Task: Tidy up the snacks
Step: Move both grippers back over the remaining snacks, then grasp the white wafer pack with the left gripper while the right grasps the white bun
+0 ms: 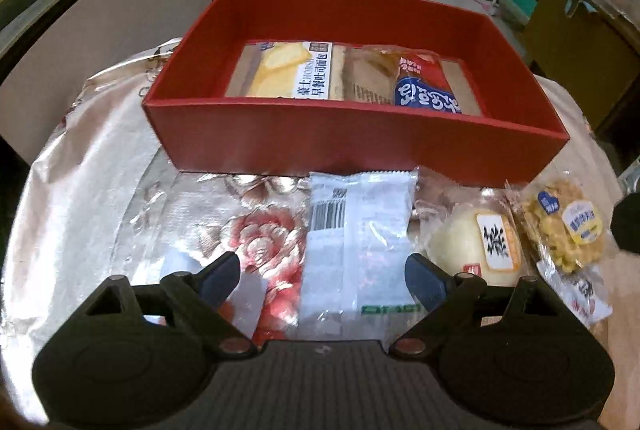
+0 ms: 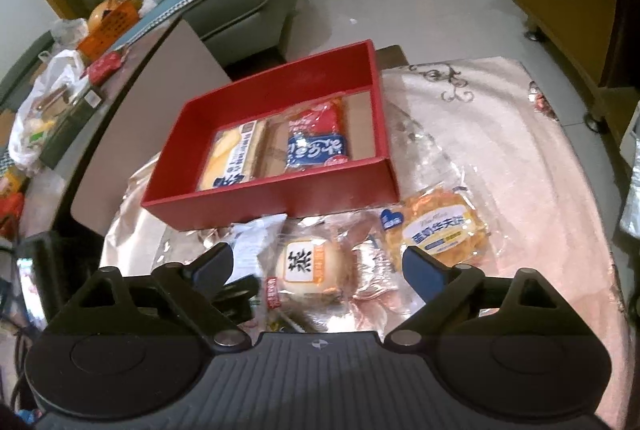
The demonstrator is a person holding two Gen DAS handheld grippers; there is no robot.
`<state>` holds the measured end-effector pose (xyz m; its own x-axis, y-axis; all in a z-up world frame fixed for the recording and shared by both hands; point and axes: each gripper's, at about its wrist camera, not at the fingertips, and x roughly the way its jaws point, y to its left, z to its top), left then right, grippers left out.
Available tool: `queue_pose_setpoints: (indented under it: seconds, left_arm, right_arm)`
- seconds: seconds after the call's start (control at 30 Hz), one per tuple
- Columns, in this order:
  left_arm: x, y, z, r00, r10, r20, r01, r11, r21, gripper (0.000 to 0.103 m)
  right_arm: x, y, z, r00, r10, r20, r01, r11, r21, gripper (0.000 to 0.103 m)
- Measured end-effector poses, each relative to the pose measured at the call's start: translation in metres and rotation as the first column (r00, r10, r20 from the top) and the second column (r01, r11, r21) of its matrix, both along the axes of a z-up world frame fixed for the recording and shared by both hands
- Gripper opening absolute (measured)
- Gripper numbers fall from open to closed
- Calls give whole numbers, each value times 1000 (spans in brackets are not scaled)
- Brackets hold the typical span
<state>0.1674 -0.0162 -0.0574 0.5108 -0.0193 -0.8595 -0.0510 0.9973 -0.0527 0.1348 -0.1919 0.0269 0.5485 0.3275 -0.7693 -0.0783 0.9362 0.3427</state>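
A red open box [image 1: 352, 146] [image 2: 280, 198] stands on the table. Inside it lie a yellow bread pack [image 1: 288, 70] [image 2: 232, 158] and a blue-and-red pack [image 1: 424, 82] [image 2: 316, 138]. Three snacks lie in front of the box: a white packet [image 1: 356, 230] [image 2: 256, 242], a round white bun [image 1: 472, 242] [image 2: 308, 270] and a yellow crumb cake [image 1: 568, 226] [image 2: 436, 230]. My left gripper [image 1: 322, 270] is open above the white packet. My right gripper [image 2: 316, 262] is open over the bun, with its pads clear of the wrapper.
A shiny floral tablecloth [image 1: 100, 170] [image 2: 500, 150] covers the table. A cluttered side counter [image 2: 60, 102] runs along the left, a grey sofa [image 2: 240, 2] sits behind it, and a wooden cabinet [image 2: 568, 2] stands at the right.
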Motion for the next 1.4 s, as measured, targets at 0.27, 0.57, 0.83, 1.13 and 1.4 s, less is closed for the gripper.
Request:
queue_pose_setpoints:
  seconds: [0.27,0.57,0.83,1.13,1.4]
  left_arm:
    - [9,-15,-14,999,-28,-40,29,999,35,69]
    - [-23,14,-2,998,-19,-62,15,998,-64,41]
    - [-32,17,6,998,-33,-59,28,996,-80,40]
    - [-26,9,-5,996,-56,-64,57,998,11,58]
    - [-22,13,-10,997,-38,-72,40,999,28,70]
  right_arm:
    - [-2,4,1,1000,11,10,-11,1000,-12,95]
    - [7,9,-15,999,4,-36,-5,1000,-14,95]
    - [31,31,-51,991,11,-136,-14,1000,-20,93]
    - [46,47,-79,981,11,-195,-25,997,-69,93]
    - [47,53,-88,976,23,-218,-53,990,-132,103]
